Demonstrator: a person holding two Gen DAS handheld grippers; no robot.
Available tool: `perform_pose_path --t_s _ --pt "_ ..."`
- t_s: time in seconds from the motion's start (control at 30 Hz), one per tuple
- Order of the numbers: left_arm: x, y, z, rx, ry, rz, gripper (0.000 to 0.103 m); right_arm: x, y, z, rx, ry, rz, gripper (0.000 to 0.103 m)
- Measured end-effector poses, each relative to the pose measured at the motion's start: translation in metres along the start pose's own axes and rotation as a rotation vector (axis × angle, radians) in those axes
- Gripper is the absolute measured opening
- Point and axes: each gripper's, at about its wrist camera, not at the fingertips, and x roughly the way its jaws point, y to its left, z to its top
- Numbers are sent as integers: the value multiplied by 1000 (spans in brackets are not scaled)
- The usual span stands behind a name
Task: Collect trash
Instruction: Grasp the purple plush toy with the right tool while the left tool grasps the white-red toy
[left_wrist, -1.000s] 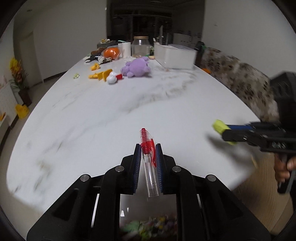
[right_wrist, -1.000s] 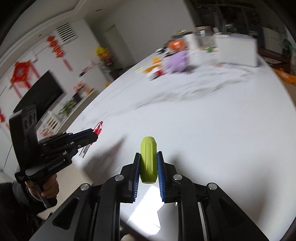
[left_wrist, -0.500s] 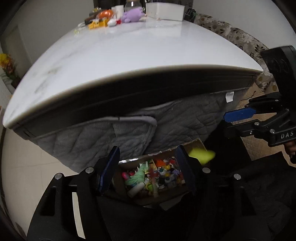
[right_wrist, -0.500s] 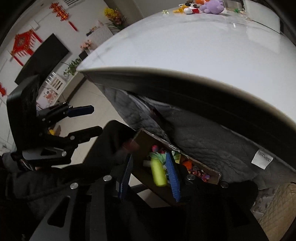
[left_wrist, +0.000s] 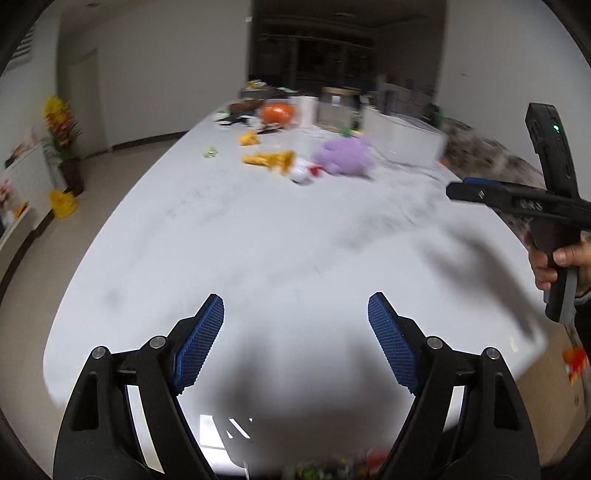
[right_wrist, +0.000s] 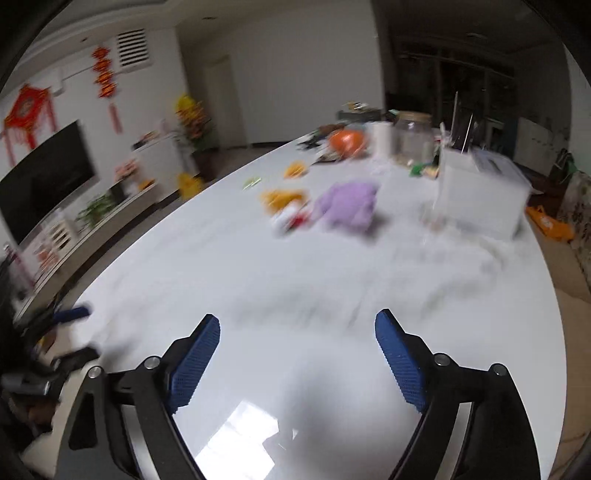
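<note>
With nothing between them, the left gripper (left_wrist: 295, 314) and right gripper (right_wrist: 297, 332) are opening emptily over the white marble table (left_wrist: 258, 240), where a purple plush toy (left_wrist: 345, 155) and yellow plastic bits (left_wrist: 271, 159) are seemingly awaiting collection.

— Where is there room to pass?
— The near half of the white table (left_wrist: 258, 240) lies bare.
— And obstacles?
— Far end: purple plush (right_wrist: 347, 206), yellow toys (left_wrist: 269, 159), white bin (right_wrist: 480, 195), glass jar (left_wrist: 338, 107), all close together.
</note>
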Motion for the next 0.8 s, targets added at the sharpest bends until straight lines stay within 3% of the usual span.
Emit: perform_pose_path --t_s 0.17,0.3,0.37,0.4,0.43,0.47,0.6,0.73,0.8 --pt "67 15 54 -83 37 9 79 96 -47 71 90 36 -55 85" --pt "112 15 88 -101 64 29 79 160 -71 100 192 95 -29 85" --pt "130 11 97 -98 74 39 79 192 -85 105 256 141 14 78" --pt "142 10 101 -97 86 49 79 203 -93 105 300 160 111 61" --pt "152 8 105 -99 93 48 79 203 -95 103 336 156 183 52" --pt "158 6 108 -99 98 45 79 200 -97 102 364 156 201 52" --pt "190 -9 126 -74 114 29 79 161 -90 81 273 153 150 51" --pt "227 -25 145 -27 130 68 81 110 -92 51 227 114 131 51" --pt "244 -26 150 -25 171 76 76 92 -99 39 234 102 143 51"
